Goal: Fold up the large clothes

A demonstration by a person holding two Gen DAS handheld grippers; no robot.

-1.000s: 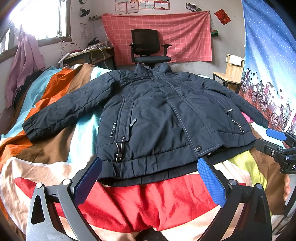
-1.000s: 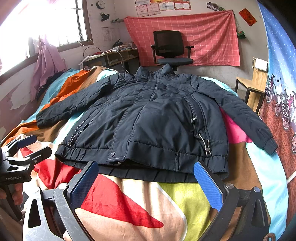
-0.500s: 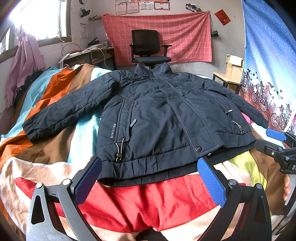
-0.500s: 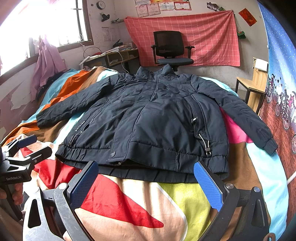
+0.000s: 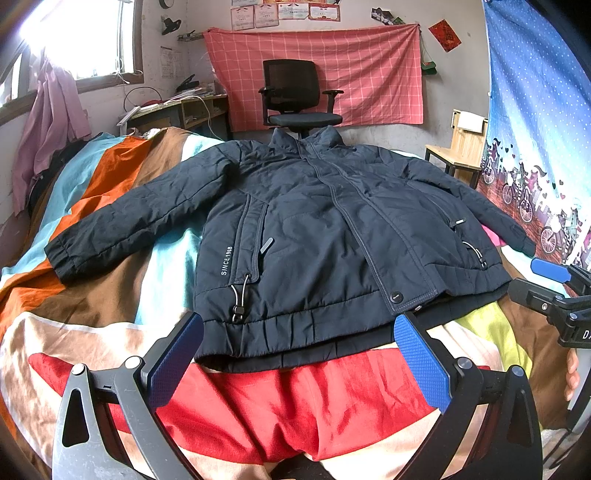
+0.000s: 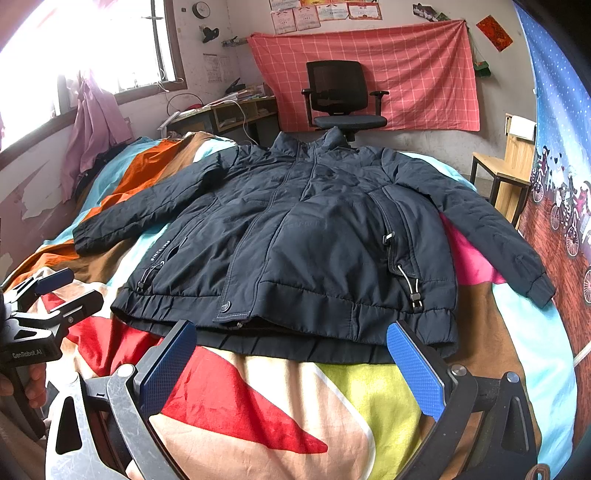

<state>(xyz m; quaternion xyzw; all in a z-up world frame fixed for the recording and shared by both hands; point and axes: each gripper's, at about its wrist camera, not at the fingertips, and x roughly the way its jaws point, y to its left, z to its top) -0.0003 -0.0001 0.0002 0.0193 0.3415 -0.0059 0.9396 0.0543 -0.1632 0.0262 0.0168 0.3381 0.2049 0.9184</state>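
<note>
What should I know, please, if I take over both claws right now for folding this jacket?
Left claw: open, empty, hovering just short of the jacket hem.
Right claw: open, empty, also just short of the hem.
Jacket: flat on the bedspread, front up, closed down the front, collar at the far end near the chair, both sleeves spread out to the sides.
Done: jacket laid out; no fold made.
Left: fold in both sleeves, then fold the body, likely hem toward collar.

Right gripper (image 5: 554, 291) cut by frame edge; wall certificates (image 6: 325, 13) unreadable
</note>
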